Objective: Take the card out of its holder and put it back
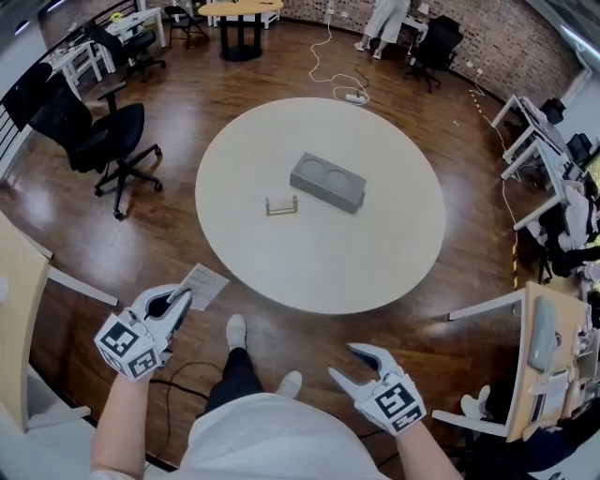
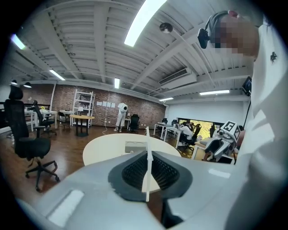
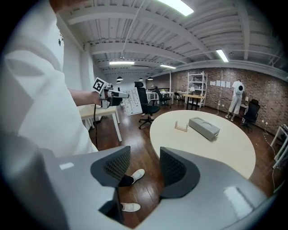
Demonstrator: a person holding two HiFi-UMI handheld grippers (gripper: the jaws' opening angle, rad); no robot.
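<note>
My left gripper [image 1: 180,298] is shut on a white printed card [image 1: 204,285], held off the table over the wooden floor at the lower left. In the left gripper view the card [image 2: 147,161] stands edge-on, pinched between the dark pads. The small wooden card holder [image 1: 281,205] sits on the round table [image 1: 375,272] with nothing in it, beside a grey block [image 1: 327,182]. My right gripper [image 1: 345,364] hangs open at the lower right, short of the table's edge. In the right gripper view nothing lies between its pads [image 3: 140,168], and the holder [image 3: 181,128] shows ahead.
Black office chairs [image 1: 98,141] stand left of the table. A wooden desk edge [image 1: 21,281] is close on my left, and desks [image 1: 548,347] line the right side. A white cable and power strip [image 1: 354,97] lie on the floor behind the table. A person [image 1: 382,21] stands far back.
</note>
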